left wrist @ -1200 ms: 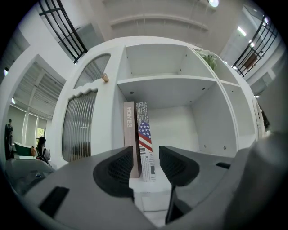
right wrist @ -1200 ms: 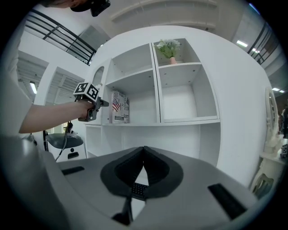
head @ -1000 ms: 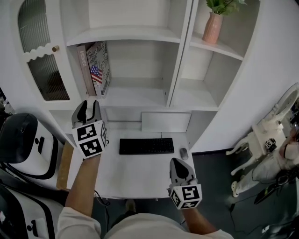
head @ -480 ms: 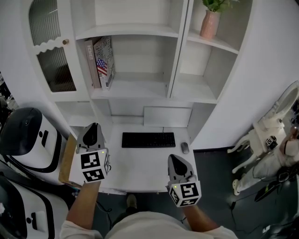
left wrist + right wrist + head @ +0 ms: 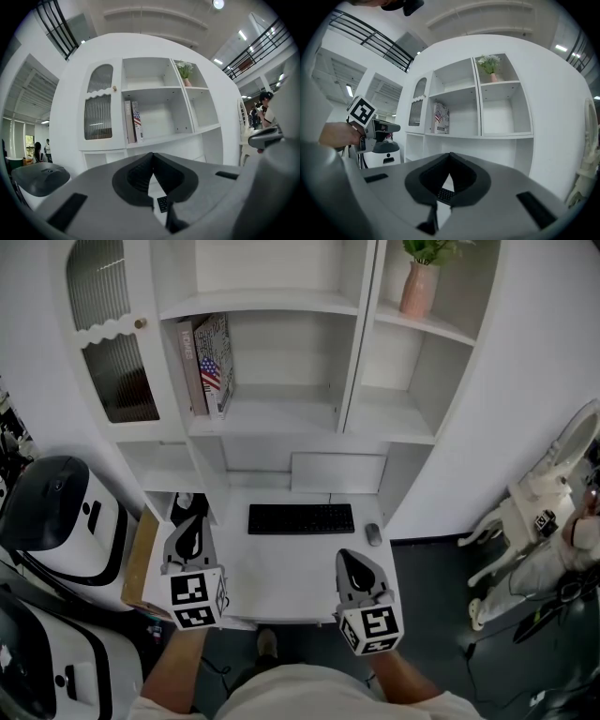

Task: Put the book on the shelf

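Note:
Two books [image 5: 210, 365] stand upright at the left end of the middle shelf [image 5: 272, 416], the outer one with a flag on its cover; they also show in the left gripper view as books [image 5: 132, 121] and in the right gripper view as books [image 5: 441, 119]. My left gripper [image 5: 188, 530] hovers over the desk's left front corner, shut and empty, well below the books. My right gripper [image 5: 352, 565] hangs over the desk's front right, shut with nothing in it. In each gripper view the jaws meet, left gripper [image 5: 152, 158] and right gripper [image 5: 450, 158].
A white desk [image 5: 281, 568] carries a black keyboard [image 5: 301, 518] and a mouse [image 5: 374, 534]. A pink vase with a plant [image 5: 419, 285] stands on the upper right shelf. A glass cabinet door [image 5: 108, 334] is at left, white-and-black machines [image 5: 52, 517] beside the desk, a white chair [image 5: 539, 512] at right.
My left gripper has pulled back and down from below the shelf to the desk's front left corner, and its jaws have closed. The right gripper has barely moved. The books stay on the shelf.

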Demonstrator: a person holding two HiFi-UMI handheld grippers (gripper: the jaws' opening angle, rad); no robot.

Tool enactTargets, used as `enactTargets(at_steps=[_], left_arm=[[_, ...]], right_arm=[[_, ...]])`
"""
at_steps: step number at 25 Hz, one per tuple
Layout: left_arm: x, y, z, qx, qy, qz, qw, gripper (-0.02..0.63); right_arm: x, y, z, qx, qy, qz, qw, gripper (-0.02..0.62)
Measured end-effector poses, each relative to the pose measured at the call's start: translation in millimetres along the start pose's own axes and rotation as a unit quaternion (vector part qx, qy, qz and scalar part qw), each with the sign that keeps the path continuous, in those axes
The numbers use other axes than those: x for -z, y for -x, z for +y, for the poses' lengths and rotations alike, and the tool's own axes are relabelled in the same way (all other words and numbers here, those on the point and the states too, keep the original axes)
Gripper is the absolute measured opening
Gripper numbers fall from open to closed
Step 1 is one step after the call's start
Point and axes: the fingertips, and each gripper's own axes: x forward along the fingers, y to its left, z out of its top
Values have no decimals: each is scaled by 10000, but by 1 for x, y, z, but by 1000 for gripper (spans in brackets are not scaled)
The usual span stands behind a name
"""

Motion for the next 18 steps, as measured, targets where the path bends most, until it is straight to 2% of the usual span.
enactTargets(at_steps=[18], left_arm=[[22,5,-3,124,112,179,9997,5]], right_arm=[[-2,-6,8,-104,80,19,9999,3]])
